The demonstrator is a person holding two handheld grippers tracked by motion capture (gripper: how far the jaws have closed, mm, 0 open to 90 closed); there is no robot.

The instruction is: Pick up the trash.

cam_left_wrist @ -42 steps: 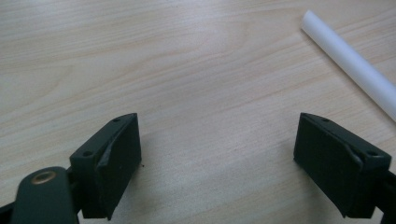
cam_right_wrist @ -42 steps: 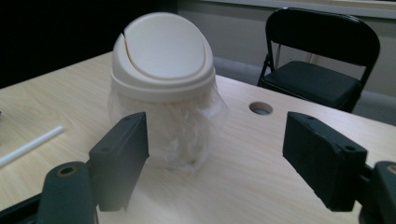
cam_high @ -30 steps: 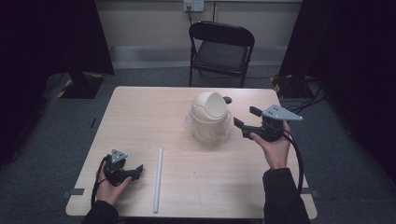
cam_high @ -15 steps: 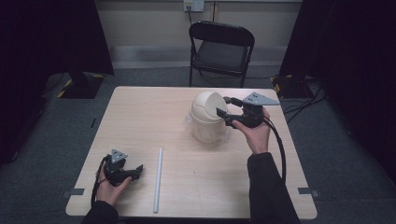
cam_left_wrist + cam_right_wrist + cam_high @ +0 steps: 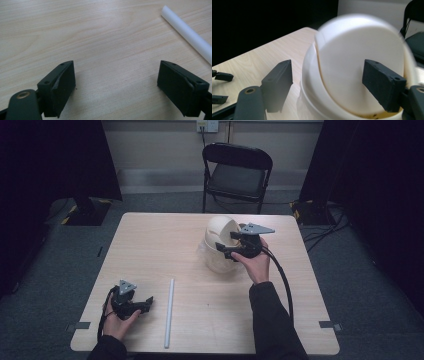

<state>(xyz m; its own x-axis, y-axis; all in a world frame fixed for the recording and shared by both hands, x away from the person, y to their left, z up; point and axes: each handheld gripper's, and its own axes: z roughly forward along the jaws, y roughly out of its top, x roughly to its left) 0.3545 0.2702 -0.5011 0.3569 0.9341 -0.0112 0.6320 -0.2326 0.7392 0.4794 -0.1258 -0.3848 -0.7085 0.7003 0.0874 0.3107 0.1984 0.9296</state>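
Two handheld grippers work at a pale wooden table [image 5: 150, 250], seen from above the person's side. Nearest the person, at the front left, the left gripper [image 5: 145, 303] rests low on the tabletop in the person's hand, its jaws spread wide with only bare wood between them. Just beside it, to its right, a thin white tube [image 5: 169, 312] lies flat, pointing away from the person; the left gripper view shows one end of that tube [image 5: 187, 33] off to the upper right, apart from the jaws and untouched.

Farther back, toward the middle right of the table, stands a small cream-coloured bin with a domed swing lid [image 5: 219, 245]. The right gripper [image 5: 226, 249] is up against the bin's right side. In the right gripper view its jaws are parted wide, one to each side of the curved lid flap [image 5: 359, 72]; they have not closed on anything. Whether a jaw tip touches the plastic cannot be told. The flap looks tilted in its frame.

Beyond the table stands a black folding chair [image 5: 239, 172], then a light wall with a socket.

As a judgement, the work is at an early stage: the bin has been reached, but the tube is not yet lifted or dropped inside, if that is the aim.
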